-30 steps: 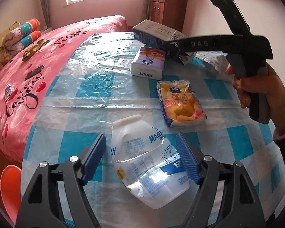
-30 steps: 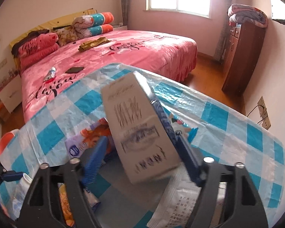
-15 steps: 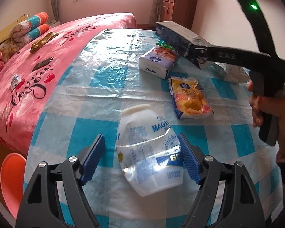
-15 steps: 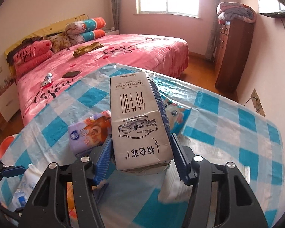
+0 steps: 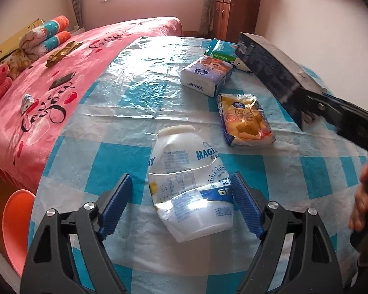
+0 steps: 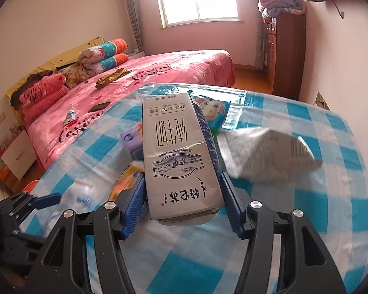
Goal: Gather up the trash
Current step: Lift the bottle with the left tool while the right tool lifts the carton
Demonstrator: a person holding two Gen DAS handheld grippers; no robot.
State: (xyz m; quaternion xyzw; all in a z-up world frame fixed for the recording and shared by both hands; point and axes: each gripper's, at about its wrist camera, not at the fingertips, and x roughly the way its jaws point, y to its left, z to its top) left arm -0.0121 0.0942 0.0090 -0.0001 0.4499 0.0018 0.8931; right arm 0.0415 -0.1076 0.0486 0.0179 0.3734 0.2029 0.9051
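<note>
The left tool (image 5: pixel 181 205) is hovering over the desk (image 5: pixel 144 103) with its jaws spread and has just been opening further; a crushed plastic bottle (image 5: pixel 189 183) is lying between the blue pads, the right pad looking to sit against its side while the left pad (image 5: pixel 116 207) is standing clear, so nothing is being gripped. Beyond the bottle, one yellow snack wrapper (image 5: pixel 245 120) is lying flat, then one pack of tissues (image 5: pixel 206 76), then one blue-green packet (image 5: pixel 220 50) near the far edge. The right tool (image 6: pixel 181 196) is clenching one milk carton (image 6: pixel 179 152), which is held lifted over the desk after the jaws have just been closing on it. In the left view this carton is crossing in front of the desk's right side and hiding part of it. Just right of the carton, one crumpled paper bag (image 6: pixel 265 154) is lying, blurred. At the desk's left edge one orange stool (image 5: pixel 17 223) is showing. Farther back, a pink bed (image 6: pixel 159 73) is carrying two rolled blankets (image 6: pixel 108 54), one phone (image 6: pixel 99 107) and one brown cloth (image 6: pixel 112 76). One wooden cabinet (image 6: pixel 287 51) is standing against the far wall.
</note>
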